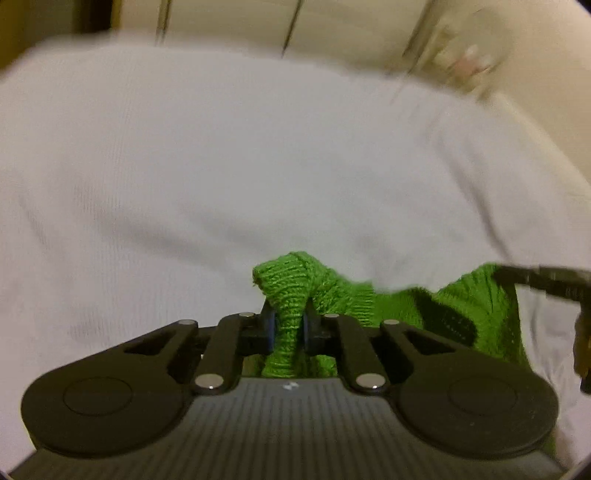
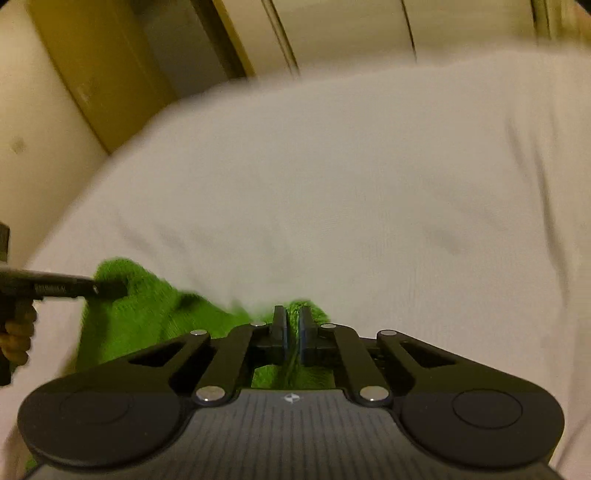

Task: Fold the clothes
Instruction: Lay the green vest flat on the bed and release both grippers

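A bright green knitted garment hangs between both grippers above a white sheet. My left gripper is shut on a bunched corner of the green knit, which sticks up past the fingertips. My right gripper is shut on another edge of the green garment. The right gripper shows at the right edge of the left wrist view. The left gripper shows at the left edge of the right wrist view. The rest of the garment hangs below, hidden by the gripper bodies.
The white sheet covers a bed that fills both views. Cream cabinet doors and a yellow-brown panel stand beyond the bed's far edge. A blurred object stands at the far right.
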`<action>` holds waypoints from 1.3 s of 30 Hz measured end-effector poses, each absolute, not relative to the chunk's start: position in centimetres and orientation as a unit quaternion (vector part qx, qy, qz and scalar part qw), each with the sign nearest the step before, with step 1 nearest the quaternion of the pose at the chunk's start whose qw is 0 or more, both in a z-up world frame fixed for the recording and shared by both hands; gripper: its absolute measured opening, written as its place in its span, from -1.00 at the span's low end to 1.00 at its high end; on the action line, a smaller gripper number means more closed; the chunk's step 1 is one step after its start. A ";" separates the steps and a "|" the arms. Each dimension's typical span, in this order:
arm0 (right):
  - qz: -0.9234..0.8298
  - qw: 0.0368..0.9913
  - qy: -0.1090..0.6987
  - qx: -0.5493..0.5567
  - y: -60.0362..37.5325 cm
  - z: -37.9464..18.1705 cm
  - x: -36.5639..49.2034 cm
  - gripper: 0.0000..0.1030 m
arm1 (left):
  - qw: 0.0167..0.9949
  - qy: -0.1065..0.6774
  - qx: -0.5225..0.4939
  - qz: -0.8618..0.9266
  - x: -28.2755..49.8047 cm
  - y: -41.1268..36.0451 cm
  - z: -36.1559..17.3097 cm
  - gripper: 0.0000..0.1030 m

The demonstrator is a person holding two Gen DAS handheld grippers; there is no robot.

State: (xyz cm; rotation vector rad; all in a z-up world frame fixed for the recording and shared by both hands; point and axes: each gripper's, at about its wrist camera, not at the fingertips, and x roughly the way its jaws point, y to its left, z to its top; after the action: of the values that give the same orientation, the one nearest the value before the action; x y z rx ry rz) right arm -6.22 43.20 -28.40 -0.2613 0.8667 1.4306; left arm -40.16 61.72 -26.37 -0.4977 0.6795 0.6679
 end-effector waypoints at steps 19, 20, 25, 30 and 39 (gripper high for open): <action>0.583 0.663 0.432 -0.186 44.3 -30.8 -7.7 -0.26 | 0.844 0.422 -0.180 0.279 -36.3 60.2 -30.1 -0.36; 0.573 0.668 0.425 -0.211 45.3 -31.6 -7.9 -0.33 | 0.834 0.437 -0.175 0.287 -35.6 60.9 -31.4 -0.38; 0.518 0.719 0.421 -0.192 48.1 -32.0 -6.2 -0.38 | 0.811 0.402 -0.235 0.353 -33.8 65.5 -31.8 -0.56; 0.512 0.742 0.406 -0.147 44.3 -28.2 -5.7 0.07 | 0.817 0.383 -0.253 0.350 -36.6 63.3 -28.1 -0.36; 0.481 0.683 0.485 -0.259 31.5 -30.9 -15.1 -0.01 | 0.802 0.513 -0.182 0.247 -43.3 46.7 -31.1 -0.41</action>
State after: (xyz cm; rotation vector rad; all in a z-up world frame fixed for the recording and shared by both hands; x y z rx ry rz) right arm -15.12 31.47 -30.89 -0.5798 1.0878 1.0779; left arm -43.35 46.71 -31.11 -0.3895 1.0998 0.5291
